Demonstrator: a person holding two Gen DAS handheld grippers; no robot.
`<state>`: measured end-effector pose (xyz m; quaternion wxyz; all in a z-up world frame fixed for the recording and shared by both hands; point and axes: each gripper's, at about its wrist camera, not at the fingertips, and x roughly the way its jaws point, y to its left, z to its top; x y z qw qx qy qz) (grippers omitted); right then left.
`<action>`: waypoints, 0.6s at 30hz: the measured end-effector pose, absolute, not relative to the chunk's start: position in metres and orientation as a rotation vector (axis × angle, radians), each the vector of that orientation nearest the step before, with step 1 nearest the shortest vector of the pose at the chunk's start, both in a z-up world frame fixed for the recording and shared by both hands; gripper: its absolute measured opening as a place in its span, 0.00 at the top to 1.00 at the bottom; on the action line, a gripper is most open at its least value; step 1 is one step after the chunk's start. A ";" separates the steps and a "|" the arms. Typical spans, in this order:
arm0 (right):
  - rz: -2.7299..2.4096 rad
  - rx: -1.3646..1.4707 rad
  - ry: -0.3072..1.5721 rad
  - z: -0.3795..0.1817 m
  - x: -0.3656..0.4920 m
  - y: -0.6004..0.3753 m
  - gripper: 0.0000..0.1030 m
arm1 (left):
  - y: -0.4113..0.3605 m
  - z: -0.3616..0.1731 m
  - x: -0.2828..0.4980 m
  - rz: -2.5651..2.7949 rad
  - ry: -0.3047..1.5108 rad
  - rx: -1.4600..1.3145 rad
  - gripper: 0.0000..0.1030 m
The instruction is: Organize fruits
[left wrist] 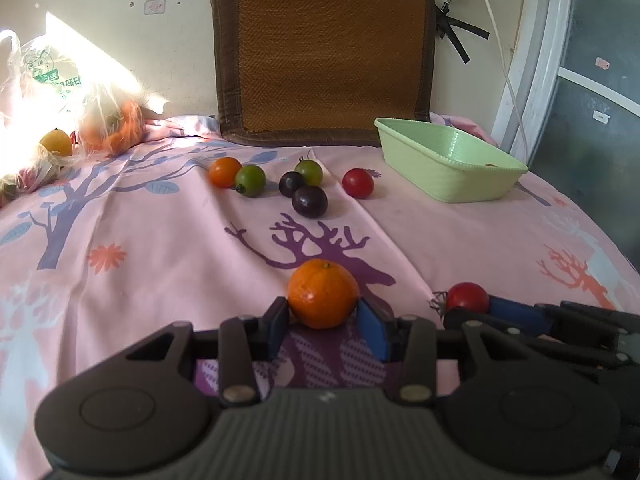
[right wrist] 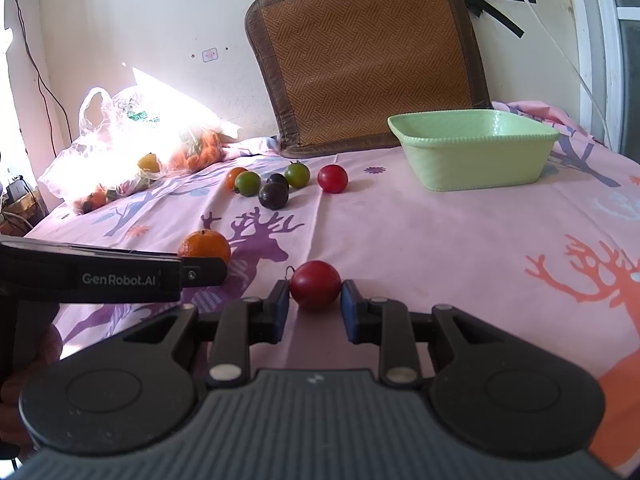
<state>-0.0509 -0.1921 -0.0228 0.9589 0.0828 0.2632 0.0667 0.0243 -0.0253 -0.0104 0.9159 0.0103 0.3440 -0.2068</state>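
The left gripper (left wrist: 323,320) has its fingers (left wrist: 277,326) pinching a mandarin orange (left wrist: 322,293), the blue pads pressed against either side of the fruit, which sits low on the pink printed bedsheet (left wrist: 160,280). Just beside it, the right gripper (right wrist: 315,302) has its fingers (right wrist: 280,304) closed on a red tomato (right wrist: 315,285) with a dry stem curl on its left side. Both fruits appear to rest on or very near the sheet, so the step in hand looks like the lift after a double grasp.

The empty green basin (right wrist: 474,156) stands at the far right of the bed, well apart from both grippers. Between here and there lies a loose cluster: an orange tomato (left wrist: 224,172), two green tomatoes (left wrist: 250,180), two dark purple fruits (left wrist: 309,201) and another red tomato (left wrist: 358,183).

To do this well, I would raise both fruits straight up before travelling, keep the squeeze light on the soft tomato, and carry the right one to the basin first so the two grippers do not crowd at the rim. The round mandarin could roll out if tilted.
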 end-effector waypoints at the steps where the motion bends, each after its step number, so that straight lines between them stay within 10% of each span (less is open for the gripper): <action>1: 0.135 0.166 0.534 -0.023 -0.051 -0.192 0.70 | -0.026 -0.010 0.024 -0.425 0.708 0.021 0.62; 18: 0.143 0.140 0.527 -0.023 -0.052 -0.187 0.67 | -0.027 -0.002 0.027 -0.476 0.672 0.023 0.58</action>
